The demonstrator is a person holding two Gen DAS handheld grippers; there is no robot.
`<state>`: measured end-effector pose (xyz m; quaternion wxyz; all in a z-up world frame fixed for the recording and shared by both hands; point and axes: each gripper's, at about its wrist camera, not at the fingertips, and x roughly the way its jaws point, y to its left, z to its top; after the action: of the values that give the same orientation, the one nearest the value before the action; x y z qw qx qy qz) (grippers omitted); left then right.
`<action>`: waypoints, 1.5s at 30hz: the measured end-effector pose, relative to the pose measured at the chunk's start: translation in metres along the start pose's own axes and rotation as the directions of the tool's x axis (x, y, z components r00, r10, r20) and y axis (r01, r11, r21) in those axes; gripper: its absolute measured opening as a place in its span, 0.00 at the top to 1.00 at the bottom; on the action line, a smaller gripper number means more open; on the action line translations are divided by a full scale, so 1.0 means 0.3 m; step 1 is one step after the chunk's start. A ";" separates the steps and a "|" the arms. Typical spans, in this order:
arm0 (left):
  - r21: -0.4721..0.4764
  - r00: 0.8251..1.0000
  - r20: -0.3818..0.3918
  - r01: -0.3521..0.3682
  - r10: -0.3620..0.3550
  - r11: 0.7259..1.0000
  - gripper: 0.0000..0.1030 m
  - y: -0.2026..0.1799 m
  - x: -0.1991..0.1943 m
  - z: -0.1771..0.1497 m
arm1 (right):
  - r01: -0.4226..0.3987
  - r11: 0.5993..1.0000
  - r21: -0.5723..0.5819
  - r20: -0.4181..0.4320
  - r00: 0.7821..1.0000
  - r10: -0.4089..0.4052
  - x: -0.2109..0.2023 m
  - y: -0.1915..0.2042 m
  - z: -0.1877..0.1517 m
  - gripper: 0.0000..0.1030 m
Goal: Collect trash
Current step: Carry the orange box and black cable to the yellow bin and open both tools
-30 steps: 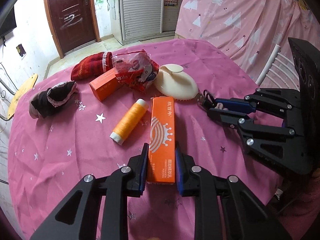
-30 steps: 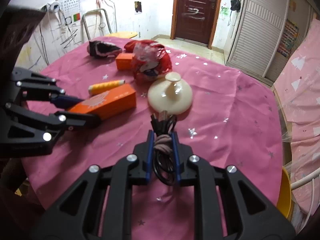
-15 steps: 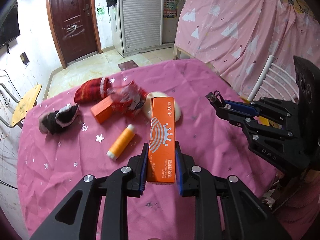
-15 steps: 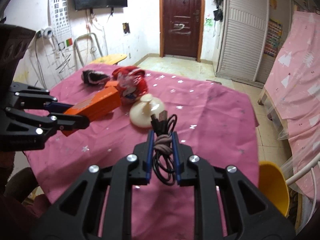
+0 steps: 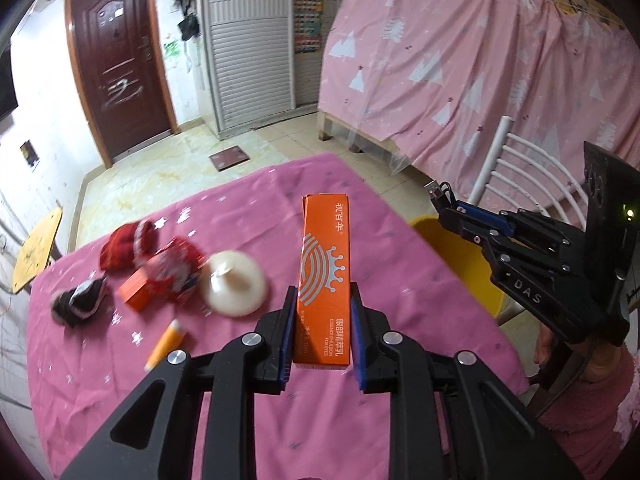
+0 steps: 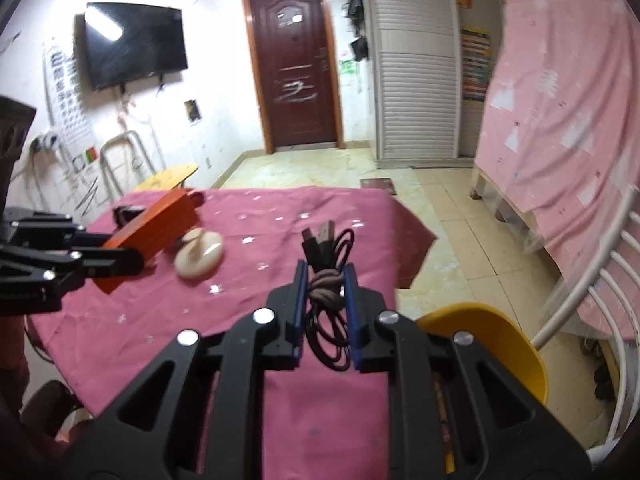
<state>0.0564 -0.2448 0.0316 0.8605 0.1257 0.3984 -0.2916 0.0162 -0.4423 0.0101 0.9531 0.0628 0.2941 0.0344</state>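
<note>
Two black grippers: the left gripper (image 5: 322, 334) pinches one long orange cardboard box (image 5: 325, 276), the right gripper (image 6: 326, 312) one coiled black cable (image 6: 325, 304), above the pink star-printed tablecloth (image 5: 240, 360); one brown door (image 6: 296, 64) at twelve o'clock.

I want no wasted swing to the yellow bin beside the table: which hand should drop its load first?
Right, probably. The right gripper, shut on the coiled cable, is near the yellow bin; the left gripper, holding the orange box, is over the table.
</note>
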 end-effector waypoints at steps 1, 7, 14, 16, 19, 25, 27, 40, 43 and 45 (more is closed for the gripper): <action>0.007 1.000 0.001 0.003 -0.003 1.000 0.84 -0.016 0.003 0.007 | 0.007 1.000 0.013 0.004 1.000 -0.007 -0.007 -0.022 -0.003 0.84; 0.039 1.000 -0.003 0.028 -0.028 0.999 0.84 -0.114 0.040 0.066 | 0.052 0.995 0.082 0.033 0.998 -0.055 -0.046 -0.135 -0.015 0.84; 0.061 0.996 -0.027 0.088 -0.087 0.994 0.84 -0.248 0.114 0.139 | 0.122 0.979 0.163 0.041 0.991 -0.130 -0.078 -0.271 -0.041 0.84; 0.069 0.994 -0.041 0.104 -0.101 0.992 0.84 -0.289 0.141 0.153 | 0.144 0.973 0.180 0.033 0.988 -0.153 -0.076 -0.300 -0.048 0.84; 0.083 0.992 -0.065 0.118 -0.113 0.990 0.84 -0.351 0.188 0.174 | 0.158 0.964 0.213 0.018 0.986 -0.166 -0.067 -0.348 -0.064 0.84; 0.101 0.986 -0.105 0.140 -0.130 0.985 0.84 -0.443 0.262 0.187 | 0.187 0.947 0.262 -0.003 0.981 -0.193 -0.063 -0.422 -0.093 0.84; 0.104 0.984 -0.117 0.147 -0.135 0.984 0.84 -0.469 0.281 0.187 | 0.194 0.944 0.266 -0.011 0.980 -0.198 -0.060 -0.433 -0.097 0.84; 0.072 0.970 -0.178 0.182 -0.166 0.981 0.78 -0.540 0.397 0.206 | 0.226 0.931 0.286 -0.029 0.973 -0.227 -0.065 -0.459 -0.113 0.63; 0.062 0.968 -0.187 0.184 -0.170 0.981 0.73 -0.542 0.409 0.203 | 0.224 0.930 0.290 -0.025 0.974 -0.226 -0.067 -0.467 -0.111 0.62; 0.065 0.969 -0.187 0.177 -0.162 0.982 0.67 -0.541 0.409 0.196 | 0.221 0.931 0.290 -0.025 0.974 -0.224 -0.065 -0.465 -0.109 0.62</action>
<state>0.0575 -0.4501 -0.0206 0.7868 0.1520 0.4722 -0.3673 -0.0143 -0.5791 -0.0255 0.9324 0.1689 0.2969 -0.1179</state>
